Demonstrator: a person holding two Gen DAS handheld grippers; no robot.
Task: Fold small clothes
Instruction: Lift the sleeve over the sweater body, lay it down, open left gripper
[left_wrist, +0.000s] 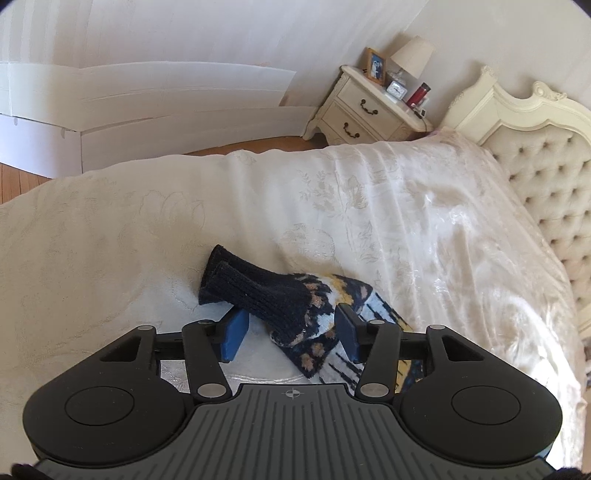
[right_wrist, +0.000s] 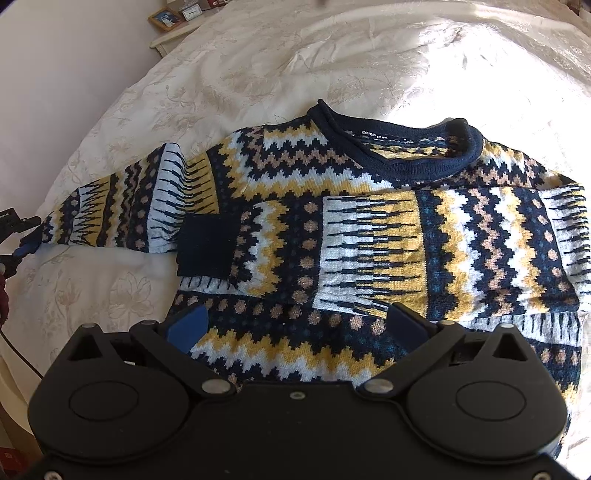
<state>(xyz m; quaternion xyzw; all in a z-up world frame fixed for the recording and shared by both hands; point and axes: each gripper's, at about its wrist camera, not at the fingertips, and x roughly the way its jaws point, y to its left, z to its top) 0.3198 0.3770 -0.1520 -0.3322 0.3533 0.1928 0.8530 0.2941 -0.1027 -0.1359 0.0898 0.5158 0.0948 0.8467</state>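
At the bottom centre of the left wrist view, the left claw (left_wrist: 291, 334) stood wide open and gripped nothing, straddling the sweater's unfolded sleeve (left_wrist: 295, 314), whose navy cuff (left_wrist: 236, 284) ran away toward upper left. The right claw (right_wrist: 295, 328), equally open and empty, hovered over the patterned sweater (right_wrist: 369, 229) lying flat on the bed (right_wrist: 332, 55); the left looked nearer that sleeve.

Ahead of my right claw, the cream embroidered bed (right_wrist: 258, 74) carries the patterned sweater (right_wrist: 369, 236), lying flat on it.
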